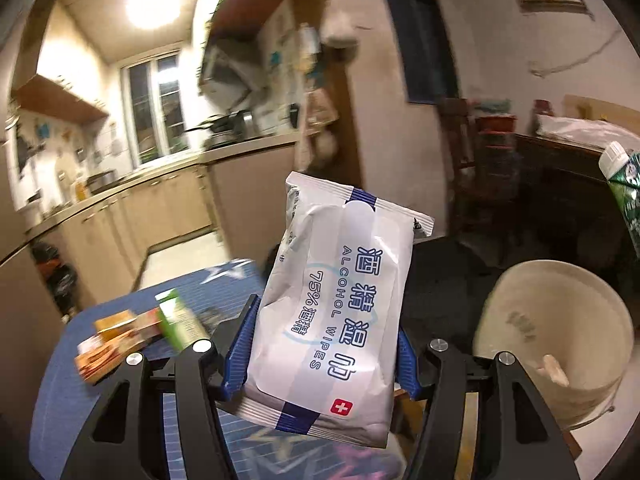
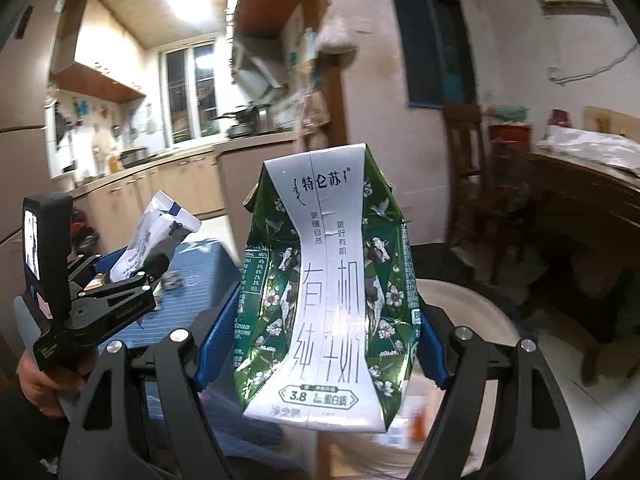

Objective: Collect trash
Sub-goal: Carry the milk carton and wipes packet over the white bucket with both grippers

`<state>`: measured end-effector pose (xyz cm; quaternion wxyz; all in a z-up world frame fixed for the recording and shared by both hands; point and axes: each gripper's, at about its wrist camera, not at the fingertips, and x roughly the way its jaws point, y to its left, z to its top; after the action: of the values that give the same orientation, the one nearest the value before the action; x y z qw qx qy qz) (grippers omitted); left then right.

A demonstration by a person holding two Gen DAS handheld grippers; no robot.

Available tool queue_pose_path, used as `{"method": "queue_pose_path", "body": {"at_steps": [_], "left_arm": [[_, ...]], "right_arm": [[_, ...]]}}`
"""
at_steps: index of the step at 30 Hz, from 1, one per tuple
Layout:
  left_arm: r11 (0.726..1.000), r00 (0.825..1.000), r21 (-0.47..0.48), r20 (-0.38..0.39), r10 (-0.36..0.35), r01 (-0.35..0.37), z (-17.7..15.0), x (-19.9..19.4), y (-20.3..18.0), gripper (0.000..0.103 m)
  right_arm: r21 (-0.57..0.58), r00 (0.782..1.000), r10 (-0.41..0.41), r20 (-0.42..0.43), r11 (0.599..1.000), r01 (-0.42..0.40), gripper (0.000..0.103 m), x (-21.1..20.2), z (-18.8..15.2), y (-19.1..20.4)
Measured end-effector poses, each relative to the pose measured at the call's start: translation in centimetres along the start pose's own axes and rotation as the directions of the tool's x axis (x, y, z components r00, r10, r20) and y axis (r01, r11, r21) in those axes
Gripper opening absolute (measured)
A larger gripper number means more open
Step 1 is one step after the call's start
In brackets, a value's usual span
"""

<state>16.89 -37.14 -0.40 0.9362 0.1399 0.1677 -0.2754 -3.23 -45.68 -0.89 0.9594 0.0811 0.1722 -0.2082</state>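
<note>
My left gripper (image 1: 320,356) is shut on a white alcohol-wipes pack (image 1: 340,304) with blue print, held up in the air, its blue pads pressing both sides. My right gripper (image 2: 320,344) is shut on a crushed green and white milk carton (image 2: 328,292), also lifted. From the right wrist view the left gripper (image 2: 132,276) with the wipes pack (image 2: 156,240) shows at the left, a hand below it. The carton's top (image 1: 624,200) peeks in at the right edge of the left wrist view. A cream-coloured bucket (image 1: 560,336) stands below to the right, with a pale scrap inside.
A blue patterned table (image 1: 120,360) lies below, carrying orange snack wrappers (image 1: 116,340) and a green box (image 1: 180,320). Kitchen counters (image 1: 160,184) run behind at the left. A dark wooden table (image 2: 580,200) and chair (image 2: 464,152) stand at the right. The bucket rim (image 2: 480,300) shows behind the carton.
</note>
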Motion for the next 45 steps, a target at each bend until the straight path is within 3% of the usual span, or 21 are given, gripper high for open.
{"method": "queue_pose_path", "body": {"at_steps": [6,12,17,45], "left_arm": [[0.987,0.989,0.074,0.025,-0.145,0.142,1.3,0.7,-6.6,0.061],[0.941,0.949,0.120,-0.042,-0.314,0.317,1.8,3.1,-13.1,0.061],[0.906,0.918,0.146,-0.088,-0.388,0.397,0.3,4.3,-15.3,0.061],[0.898,0.914,0.175,-0.121,-0.387,0.404,-0.6,6.2,-15.2,0.061]], "right_arm": [[0.017,0.993,-0.117,0.007,0.993,0.117,0.073,-1.1,-0.2,-4.4],[0.007,0.983,-0.181,-0.026,0.983,0.182,0.073,-0.4,-1.2,-7.2],[0.006,0.977,-0.204,-0.068,0.979,0.205,0.073,0.7,-2.9,-9.0],[-0.020,0.978,-0.156,-0.139,0.988,0.155,0.073,4.0,-2.9,-10.2]]}}
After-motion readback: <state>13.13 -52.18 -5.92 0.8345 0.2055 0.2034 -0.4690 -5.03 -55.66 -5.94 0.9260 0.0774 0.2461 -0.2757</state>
